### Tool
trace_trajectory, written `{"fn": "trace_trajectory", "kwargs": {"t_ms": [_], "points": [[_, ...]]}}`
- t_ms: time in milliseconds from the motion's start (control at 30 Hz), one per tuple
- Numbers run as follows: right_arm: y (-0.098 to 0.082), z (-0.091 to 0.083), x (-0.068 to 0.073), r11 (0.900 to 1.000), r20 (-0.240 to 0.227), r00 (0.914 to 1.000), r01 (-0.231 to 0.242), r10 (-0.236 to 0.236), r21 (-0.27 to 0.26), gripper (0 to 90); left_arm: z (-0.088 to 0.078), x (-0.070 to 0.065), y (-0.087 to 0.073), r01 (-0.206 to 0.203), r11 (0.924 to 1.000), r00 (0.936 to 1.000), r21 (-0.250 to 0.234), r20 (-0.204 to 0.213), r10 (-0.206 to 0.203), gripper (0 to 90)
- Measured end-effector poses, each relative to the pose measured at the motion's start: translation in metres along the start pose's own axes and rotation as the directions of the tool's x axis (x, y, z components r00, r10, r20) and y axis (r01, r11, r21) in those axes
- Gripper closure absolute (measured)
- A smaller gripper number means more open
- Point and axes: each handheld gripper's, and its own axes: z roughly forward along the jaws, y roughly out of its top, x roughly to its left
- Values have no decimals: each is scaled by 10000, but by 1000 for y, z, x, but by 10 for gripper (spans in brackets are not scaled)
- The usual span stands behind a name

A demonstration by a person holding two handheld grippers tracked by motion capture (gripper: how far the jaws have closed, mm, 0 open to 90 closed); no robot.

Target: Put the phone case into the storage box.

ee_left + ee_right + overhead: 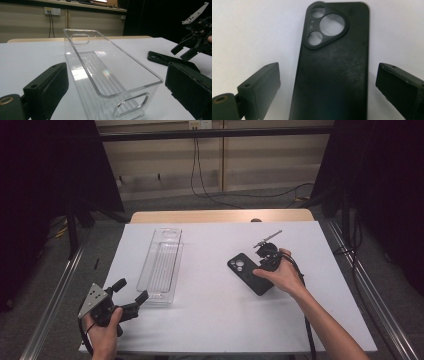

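One black phone case (332, 72), one clear bin (161, 265) (empty), two open hand-held grippers (129, 291)

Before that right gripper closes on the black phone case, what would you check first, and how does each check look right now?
1. Right gripper open wide enough: ok, a jaw stands off each long side of the phone case.
2. Case centred between the jaws: ok, roughly, in the right gripper view.
3. Case lying flat on the table, camera cut-outs up: ok.
4. Jaws low enough to catch the thin edges: cannot tell.
5. Clear bin empty and upright: ok.
6. Left gripper open, close to the bin's near end: ok; whether it touches the bin, cannot tell.
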Motion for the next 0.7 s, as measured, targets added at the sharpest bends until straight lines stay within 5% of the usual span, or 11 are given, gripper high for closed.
{"fn": "trace_trajectory", "kwargs": {"t_ms": [267,700], "points": [[8,11,-2,9967,144,9998,119,-131,805,77,0,0,0,18,10000,10000,-22,3,-18,49],[12,21,3,9904,454,9976,457,-520,1304,52,0,0,0,26,10000,10000,29,11,-26,49]]}}
